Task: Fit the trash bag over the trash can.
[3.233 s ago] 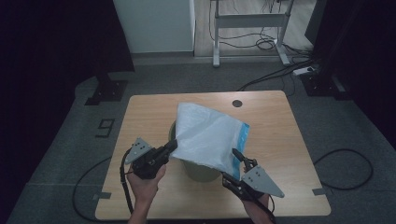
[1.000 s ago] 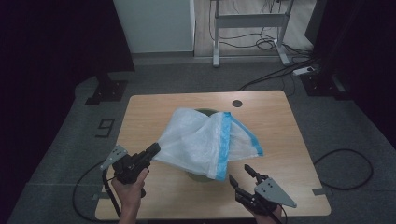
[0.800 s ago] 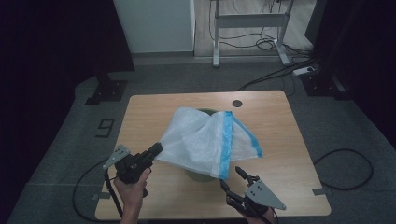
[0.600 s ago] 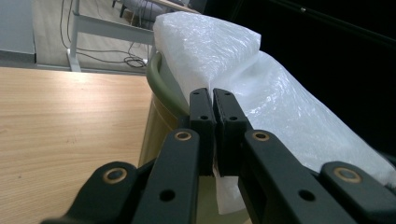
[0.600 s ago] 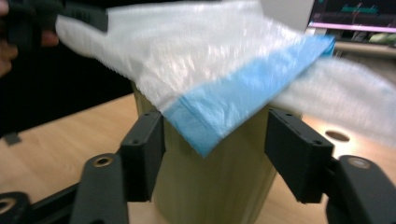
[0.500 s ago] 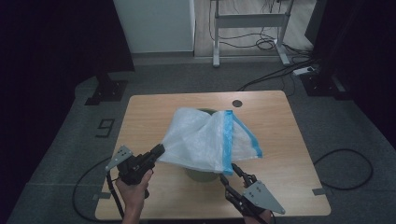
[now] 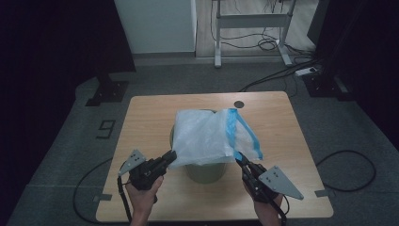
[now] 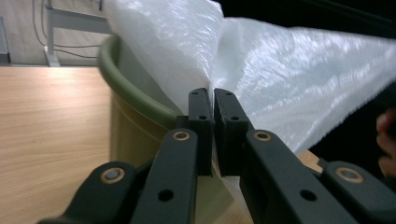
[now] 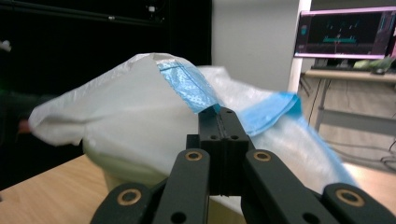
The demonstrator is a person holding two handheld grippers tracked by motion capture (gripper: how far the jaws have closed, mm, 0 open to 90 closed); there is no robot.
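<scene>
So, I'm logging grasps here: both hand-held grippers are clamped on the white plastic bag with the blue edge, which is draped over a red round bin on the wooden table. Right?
One detail is wrong: the round bin is olive green, not red, as the left gripper view shows. Otherwise it holds: the left hand-held gripper and the right hand-held gripper both pinch the white plastic bag with the blue edge, draped over that bin on the wooden table.
</scene>
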